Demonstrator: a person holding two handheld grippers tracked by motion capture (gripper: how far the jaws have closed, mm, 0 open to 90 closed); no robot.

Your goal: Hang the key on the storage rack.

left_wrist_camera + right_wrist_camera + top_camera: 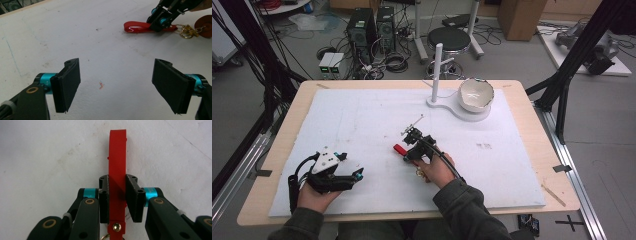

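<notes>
No brand, label or legible writing can be made out on any item. The red strap (117, 170) is a flat, narrow loop of red material, closed at its near end by a brass-coloured rivet (116, 227); in the left gripper view a gold clasp (186, 31) with a short chain hangs from that end, next to a round reddish-brown tag (205, 23). The strap lies flat on the white foam sheet (362, 115) that covers the wooden table (539, 130), near the middle of the sheet and just in front of the person's right hand. The right gripper (117, 195) is clamped on the red strap: both black pads press against its two sides, with the free looped end projecting forward beyond the jaws. The left gripper (116, 82) rests low over the foam sheet at the near left, well apart from the strap; its jaws stand wide apart with nothing between them. At the far side of the sheet, a white bowl (476, 94) sits tilted on the base of a white stand (438, 70) with an upright post; the bowl holds nothing visible.
</notes>
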